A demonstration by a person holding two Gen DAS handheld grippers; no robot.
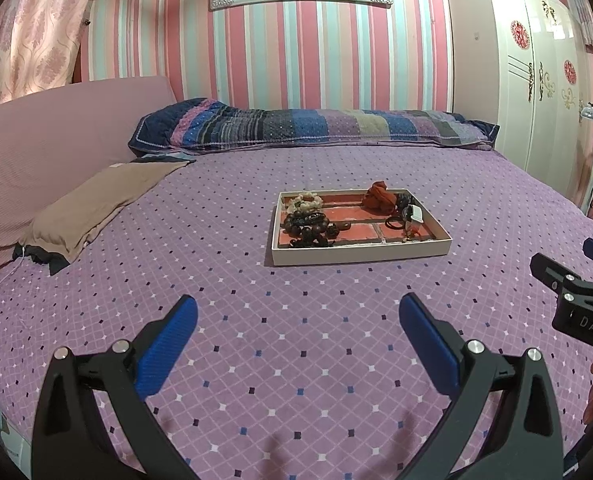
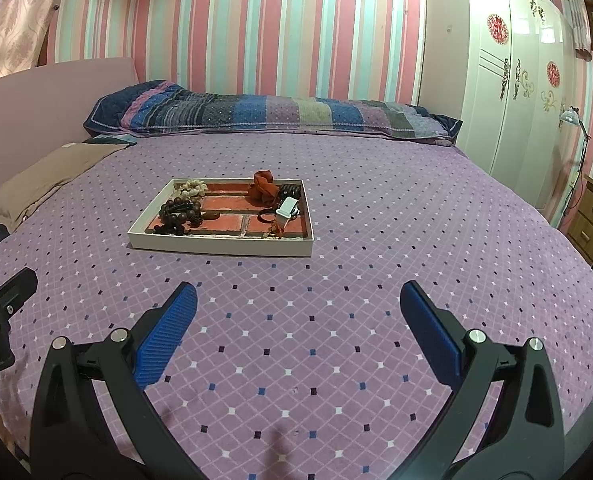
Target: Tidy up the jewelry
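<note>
A shallow white tray (image 1: 360,255) with a red brick-pattern floor lies on the purple bedspread; it also shows in the right wrist view (image 2: 220,249). In it lie dark wooden bead bracelets (image 1: 310,227) (image 2: 178,212), a cream bead bracelet (image 1: 306,201) (image 2: 192,188), an orange-red scrunchie (image 1: 378,197) (image 2: 263,190), black hair ties (image 1: 396,223) and a white clip (image 1: 415,214) (image 2: 286,207). My left gripper (image 1: 298,312) is open and empty, well short of the tray. My right gripper (image 2: 298,300) is open and empty, near and right of the tray.
A brown pillow (image 1: 96,208) lies at the left by the pink headboard (image 1: 48,132). A folded striped quilt (image 1: 308,128) lies along the far edge. A white wardrobe (image 2: 512,88) and a wooden nightstand (image 2: 592,216) stand at the right.
</note>
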